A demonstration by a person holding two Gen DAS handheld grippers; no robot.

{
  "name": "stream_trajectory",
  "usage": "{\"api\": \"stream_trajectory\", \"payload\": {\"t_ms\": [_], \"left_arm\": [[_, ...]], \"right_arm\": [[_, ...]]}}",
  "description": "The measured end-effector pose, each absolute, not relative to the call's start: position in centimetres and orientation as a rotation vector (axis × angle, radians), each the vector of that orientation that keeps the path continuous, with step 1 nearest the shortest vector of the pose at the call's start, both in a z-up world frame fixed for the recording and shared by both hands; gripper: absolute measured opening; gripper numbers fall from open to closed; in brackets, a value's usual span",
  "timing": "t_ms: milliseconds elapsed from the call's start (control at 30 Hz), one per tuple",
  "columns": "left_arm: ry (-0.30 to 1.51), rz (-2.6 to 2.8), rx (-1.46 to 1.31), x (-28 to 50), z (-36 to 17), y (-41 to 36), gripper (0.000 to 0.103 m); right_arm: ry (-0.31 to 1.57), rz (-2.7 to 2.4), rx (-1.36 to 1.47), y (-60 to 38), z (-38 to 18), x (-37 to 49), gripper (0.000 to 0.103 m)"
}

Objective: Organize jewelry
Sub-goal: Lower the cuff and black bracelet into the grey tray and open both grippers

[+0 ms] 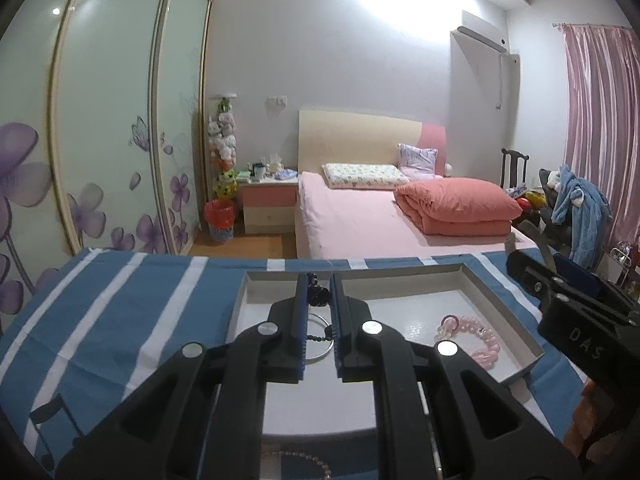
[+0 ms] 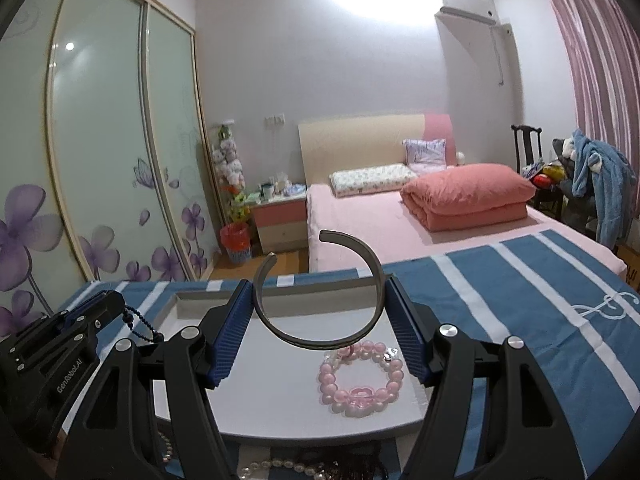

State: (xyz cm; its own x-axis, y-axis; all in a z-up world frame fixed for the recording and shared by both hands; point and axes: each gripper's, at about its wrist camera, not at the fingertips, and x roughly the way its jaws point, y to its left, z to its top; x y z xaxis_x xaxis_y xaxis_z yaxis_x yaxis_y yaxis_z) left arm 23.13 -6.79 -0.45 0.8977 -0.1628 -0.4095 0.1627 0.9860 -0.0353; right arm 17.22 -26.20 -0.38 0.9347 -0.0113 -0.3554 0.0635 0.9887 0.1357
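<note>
Currently two pieces are being carried over the white tray point(image 2: 416, 398): a dark beaded strand point(image 1: 318, 300) is pinched between the nearly closed left gripper point(image 1: 319, 280), and an open metal bangle point(image 2: 320, 292) is clamped between the wide-set fingers of the right gripper point(image 2: 320, 292). A pink bead bracelet point(image 2: 362, 380) is already laid inside. Lowering and releasing beside it, apart, seems called for next

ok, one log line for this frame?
left tool: shut on dark bead string | right tool: holds open bangle | tray: pink bracelet
</note>
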Motion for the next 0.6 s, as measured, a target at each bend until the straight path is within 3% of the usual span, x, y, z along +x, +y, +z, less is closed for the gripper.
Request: {"api": "stream_trajectory", "payload": {"t_ms": [467,533,600], "left_arm": [[0.595,-0.201,-0.041,29.1,-4.2,-6.7,0.012],[0.606,-0.196,-0.055,29.3,-4.4,-6.6,0.013],[0.613,-0.194,-0.066,29.4,-4.4,-6.2,0.024]], "right_arm": [[0.69,0.0,0.182,-26.5,-5.2,23.2,0.067],[0.715,0.005,0.201,-26.6,-5.5,23.5,0.068],[0.723,0.002,0.224,-26.8,-5.6,23.4,0.068]]}}
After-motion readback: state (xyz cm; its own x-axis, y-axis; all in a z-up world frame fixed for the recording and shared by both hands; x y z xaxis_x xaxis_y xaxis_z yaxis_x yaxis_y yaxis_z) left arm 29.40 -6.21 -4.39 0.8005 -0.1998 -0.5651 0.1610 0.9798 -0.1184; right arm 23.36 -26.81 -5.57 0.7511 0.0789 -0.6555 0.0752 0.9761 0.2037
